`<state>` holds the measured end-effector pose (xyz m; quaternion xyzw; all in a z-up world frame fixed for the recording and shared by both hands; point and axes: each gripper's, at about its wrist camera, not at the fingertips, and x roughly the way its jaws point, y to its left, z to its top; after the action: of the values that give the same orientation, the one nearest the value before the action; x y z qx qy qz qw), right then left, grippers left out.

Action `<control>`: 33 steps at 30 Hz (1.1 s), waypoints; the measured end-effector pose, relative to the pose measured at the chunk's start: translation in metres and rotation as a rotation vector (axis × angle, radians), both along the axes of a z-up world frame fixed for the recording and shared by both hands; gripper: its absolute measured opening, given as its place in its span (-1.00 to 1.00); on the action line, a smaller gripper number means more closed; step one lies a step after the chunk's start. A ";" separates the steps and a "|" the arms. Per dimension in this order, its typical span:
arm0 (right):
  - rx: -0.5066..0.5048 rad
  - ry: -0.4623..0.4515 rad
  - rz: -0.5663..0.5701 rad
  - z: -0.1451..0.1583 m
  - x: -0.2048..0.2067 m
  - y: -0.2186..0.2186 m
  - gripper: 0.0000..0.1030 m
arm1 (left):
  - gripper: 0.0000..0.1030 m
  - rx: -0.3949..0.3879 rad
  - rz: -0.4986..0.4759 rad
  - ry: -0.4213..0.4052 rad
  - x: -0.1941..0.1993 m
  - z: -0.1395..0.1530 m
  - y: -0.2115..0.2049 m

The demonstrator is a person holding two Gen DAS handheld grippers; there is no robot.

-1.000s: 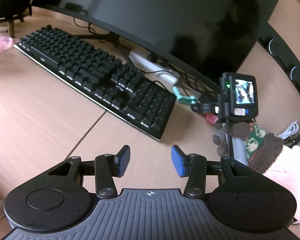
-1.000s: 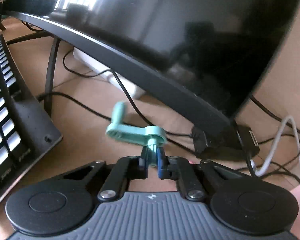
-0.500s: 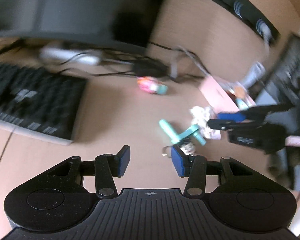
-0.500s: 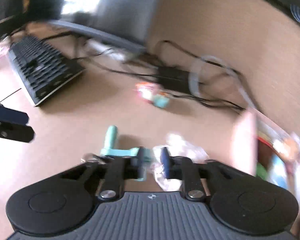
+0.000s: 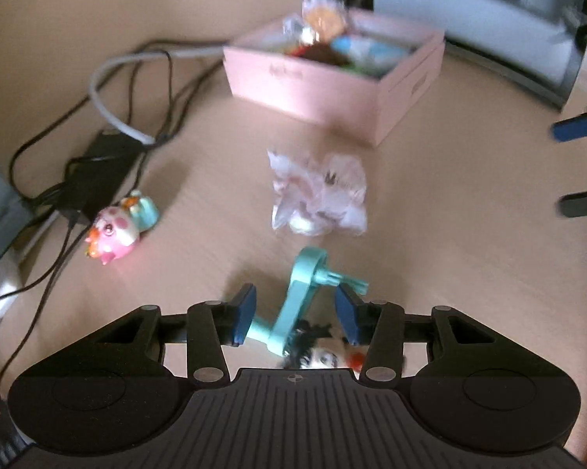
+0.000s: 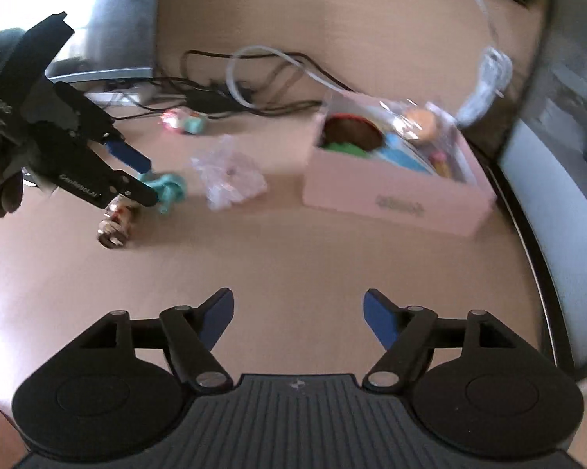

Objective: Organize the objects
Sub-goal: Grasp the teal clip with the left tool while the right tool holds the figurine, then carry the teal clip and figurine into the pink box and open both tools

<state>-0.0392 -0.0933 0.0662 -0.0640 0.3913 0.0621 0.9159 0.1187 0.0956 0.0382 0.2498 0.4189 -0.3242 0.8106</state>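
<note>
step in hand: looks like the left tongs (image 5: 295, 314) are lining up on the teal crank (image 5: 299, 301) lying on the surface (image 5: 449, 234), probably to move it into the pink box (image 5: 313, 78)

how to do it well: better to settle the blue pads squarely on the crank's flat arm, not the thin peg, and keep clear of the little doll head (image 5: 320, 353) right beside it

left tongs: partly open, straddling the crank, pads not pressing on it as far as the blur shows

right tongs (image 6: 297, 318): jaws have just been opening, now wide apart, nothing between them, just bare surface

other stuff: crumpled plastic bag (image 5: 318, 191) sits between crank and box, pink toy (image 5: 117, 230) off by the cables
</note>
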 end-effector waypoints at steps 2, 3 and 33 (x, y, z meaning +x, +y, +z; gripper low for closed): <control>0.046 0.025 -0.029 -0.003 -0.005 -0.011 0.45 | -0.21 0.007 0.006 0.028 0.006 -0.006 -0.004; 0.056 0.035 -0.033 -0.006 -0.006 -0.014 0.45 | -0.25 0.002 0.015 0.033 0.007 -0.008 -0.006; 0.041 0.056 0.554 -0.039 0.066 0.154 -0.36 | -0.71 -0.432 0.804 0.153 -0.060 -0.009 0.108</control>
<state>0.0272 0.0612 0.0272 -0.1484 0.3826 0.3196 0.8541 0.0591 0.2033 0.0297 -0.1319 0.4641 -0.0815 0.8721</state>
